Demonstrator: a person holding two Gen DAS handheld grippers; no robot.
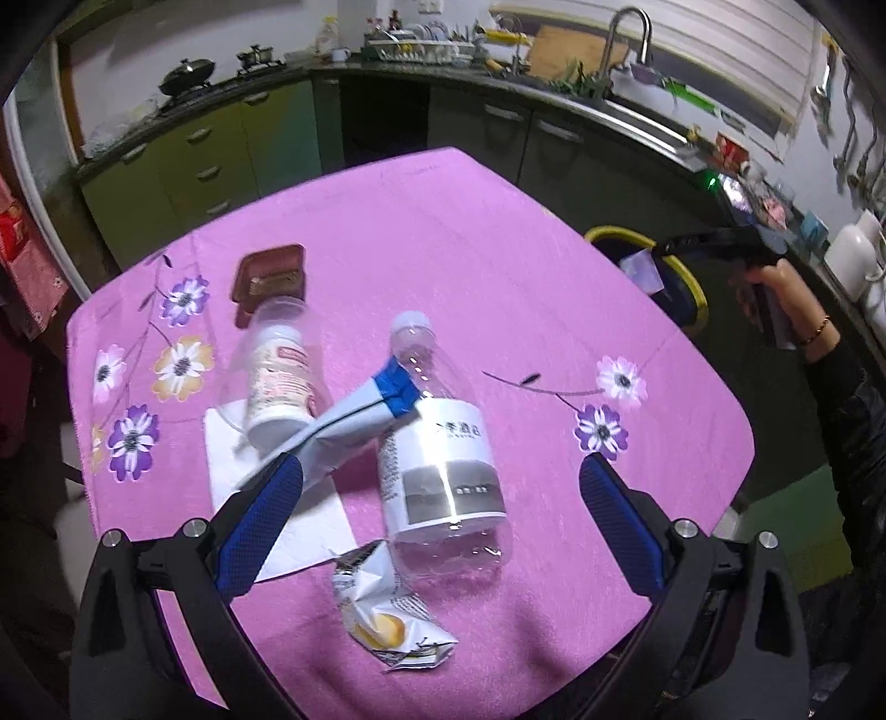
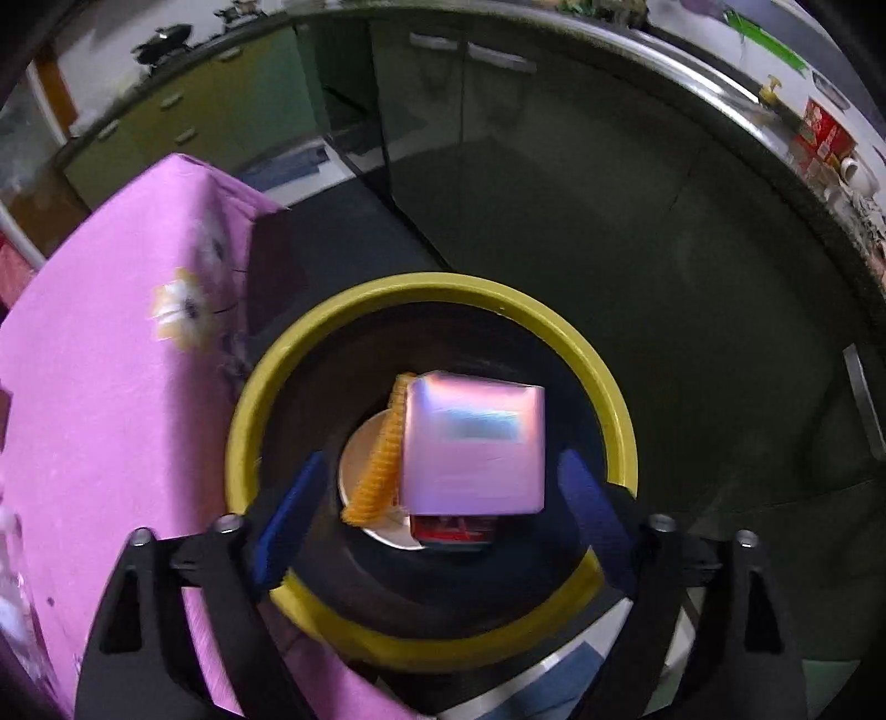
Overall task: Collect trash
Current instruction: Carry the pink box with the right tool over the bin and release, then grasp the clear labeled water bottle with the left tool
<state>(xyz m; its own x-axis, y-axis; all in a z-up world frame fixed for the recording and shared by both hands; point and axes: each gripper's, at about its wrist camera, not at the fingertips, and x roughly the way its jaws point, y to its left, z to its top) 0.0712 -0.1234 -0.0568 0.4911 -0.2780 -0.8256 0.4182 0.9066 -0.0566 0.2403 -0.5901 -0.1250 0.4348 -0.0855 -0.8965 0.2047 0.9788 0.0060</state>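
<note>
The right gripper (image 2: 443, 493) hangs over the yellow-rimmed bin (image 2: 603, 382), jaws spread, a pink box (image 2: 470, 443) loose between them. The left gripper (image 1: 440, 498), also wide open, hovers above 2 bottles (image 1: 443, 443) and wrappers (image 1: 382, 609) on the pink table (image 1: 498, 266).

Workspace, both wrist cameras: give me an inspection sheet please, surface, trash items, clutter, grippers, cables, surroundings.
Surface: table under a pink floral tablecloth.
Job's things: large clear water bottle and smaller labelled bottle lying down; blue-and-white wrapper across them; crumpled snack wrapper; white napkin; brown plastic tray. Yellow-rimmed trash bin beside the table; a pinkish box blurred above its contents, which include an orange ridged strip.
Clutter: nothing seen.
Grippers: left gripper open over the bottles; right gripper open above the bin, pads clear of the box.
Cables: nothing seen.
Surroundings: kitchen counter, sink faucet, wok, green cabinets.
</note>
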